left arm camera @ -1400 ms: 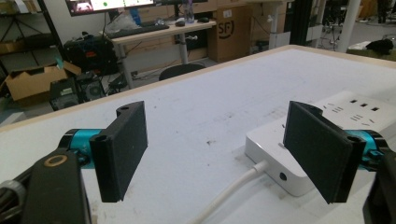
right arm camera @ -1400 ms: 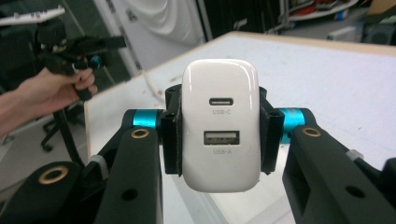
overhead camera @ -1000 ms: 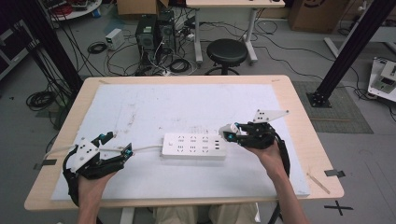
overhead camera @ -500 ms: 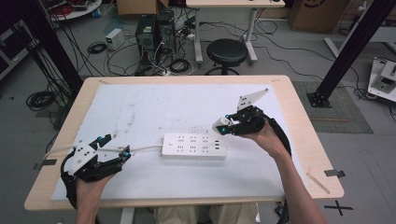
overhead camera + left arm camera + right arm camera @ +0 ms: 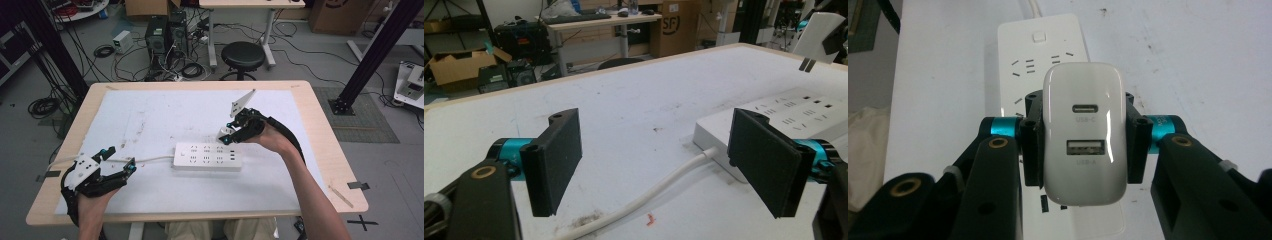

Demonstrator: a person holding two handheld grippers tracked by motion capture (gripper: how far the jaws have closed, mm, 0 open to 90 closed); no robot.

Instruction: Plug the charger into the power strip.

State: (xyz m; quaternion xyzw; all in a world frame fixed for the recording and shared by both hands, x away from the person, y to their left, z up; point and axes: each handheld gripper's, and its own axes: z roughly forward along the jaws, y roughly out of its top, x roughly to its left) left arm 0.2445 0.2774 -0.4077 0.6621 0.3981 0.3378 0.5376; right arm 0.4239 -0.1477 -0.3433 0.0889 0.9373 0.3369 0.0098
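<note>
Pale wood edges the table [image 5: 320, 120], and a white sheet [image 5: 165, 120] covers most of its top. On that sheet, near the middle, lies a white power strip [image 5: 207, 156], long side running from 9 to 3 o'clock in the high view. Its white cord [image 5: 150, 160] leaves the 9 o'clock end and runs on toward the left gripper [image 5: 118, 160].

That gripper sits low at about 8 o'clock of the strip, well apart from it. In the left gripper view its black fingers [image 5: 555, 160] stand wide apart with nothing between them; the cord [image 5: 659, 187] passes across the table under the gap, and the strip [image 5: 794, 117] lies beyond the finger at 3 o'clock.

The right gripper [image 5: 226, 136] hangs just above the strip's far edge, at about 1 o'clock of its middle, tilted down toward it. In the right gripper view its fingers [image 5: 1030, 150] are closed on the two sides of a white charger [image 5: 1084, 135], whose USB-C and USB-A ports face the camera. The strip [image 5: 1023, 45] lies right behind the charger; whether they touch, I cannot tell.
</note>
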